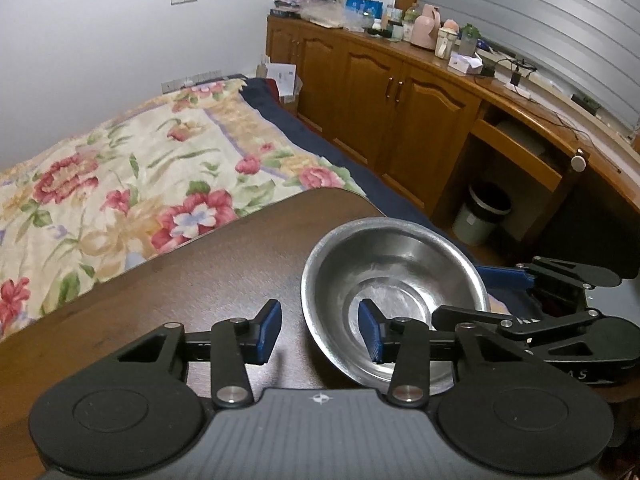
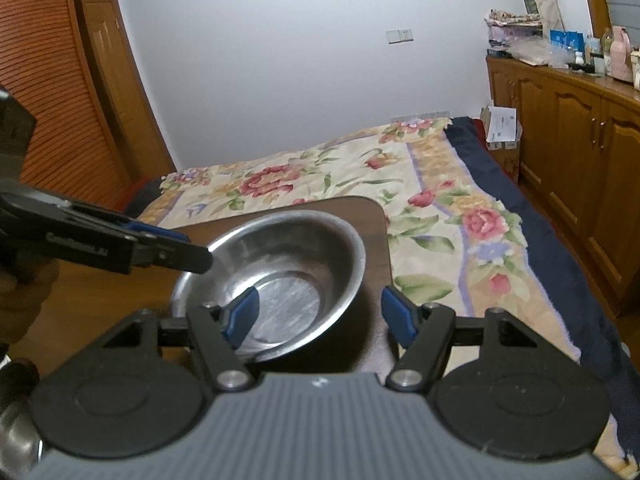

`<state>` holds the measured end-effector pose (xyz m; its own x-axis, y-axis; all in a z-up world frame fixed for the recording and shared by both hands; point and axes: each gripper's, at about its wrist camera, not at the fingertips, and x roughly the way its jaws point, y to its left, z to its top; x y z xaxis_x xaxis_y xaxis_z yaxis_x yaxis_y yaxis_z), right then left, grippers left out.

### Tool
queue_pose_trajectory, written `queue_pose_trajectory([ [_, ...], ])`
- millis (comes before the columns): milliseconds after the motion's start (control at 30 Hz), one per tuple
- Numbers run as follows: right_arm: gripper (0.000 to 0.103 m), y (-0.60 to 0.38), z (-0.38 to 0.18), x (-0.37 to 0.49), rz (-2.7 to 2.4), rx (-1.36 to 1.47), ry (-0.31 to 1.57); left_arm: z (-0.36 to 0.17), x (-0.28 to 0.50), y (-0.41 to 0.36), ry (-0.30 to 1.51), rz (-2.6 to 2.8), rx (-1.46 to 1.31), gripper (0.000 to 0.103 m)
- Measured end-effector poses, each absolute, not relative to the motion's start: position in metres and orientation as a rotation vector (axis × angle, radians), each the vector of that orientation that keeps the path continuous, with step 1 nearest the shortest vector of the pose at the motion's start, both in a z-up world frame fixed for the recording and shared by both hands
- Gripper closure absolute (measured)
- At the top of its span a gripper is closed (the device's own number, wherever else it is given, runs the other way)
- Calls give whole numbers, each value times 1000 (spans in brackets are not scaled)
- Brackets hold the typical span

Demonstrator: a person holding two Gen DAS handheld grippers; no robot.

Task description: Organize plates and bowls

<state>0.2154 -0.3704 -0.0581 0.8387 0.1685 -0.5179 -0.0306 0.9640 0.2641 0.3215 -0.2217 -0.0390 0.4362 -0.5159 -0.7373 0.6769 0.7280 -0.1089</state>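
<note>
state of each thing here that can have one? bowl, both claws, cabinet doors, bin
round stainless steel bowl: upright, empty, on the dark wooden table
left claw: open, straddling the bowl's near rim, one finger inside, pads not pressing
right claw: open, astride the bowl's rim, one finger inside
wooden cabinet doors: shut
pale waste bin with dark liner: lidless, contents not visible

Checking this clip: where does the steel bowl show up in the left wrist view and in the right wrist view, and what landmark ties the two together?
Left wrist: steel bowl lower right of centre, on the dark table, its rim between the left gripper fingers.
Right wrist: bowl lower centre, its rim between the right gripper fingers.
Shared landmark: floral bedspread behind the table.
</note>
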Motion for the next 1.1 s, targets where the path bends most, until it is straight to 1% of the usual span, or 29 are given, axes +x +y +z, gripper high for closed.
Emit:
queue_pose_trajectory([
  [267,39,-368,-60,218,110,259,584,-48,329,-224,878,-757,203,59],
  [300,41,-368,-60,219,107,261,588,-49,330,-224,887,-758,198,60],
  [333,43,-369,-61,220,105,263,592,-50,331,-224,895,-761,195,67],
  [367,46,-369,-62,221,106,266,596,-51,331,-225,904,-766,197,76],
  [433,49,-370,-63,222,111,275,602,-53,330,-226,908,-764,212,82],
  [467,52,-370,-63,223,114,278,603,-53,329,-226,907,-769,210,84],
  [500,59,-370,-63,223,116,277,603,-52,328,-225,904,-770,205,84],
  [567,70,-368,-63,222,119,271,606,-51,327,-224,900,-765,202,85],
  [600,71,-368,-63,223,117,268,607,-50,327,-224,898,-764,201,85],
  [733,75,-370,-61,223,115,278,606,-44,322,-221,880,-767,194,85],
  [1100,75,-367,-43,216,124,288,577,-19,310,-209,820,-766,174,85],
])
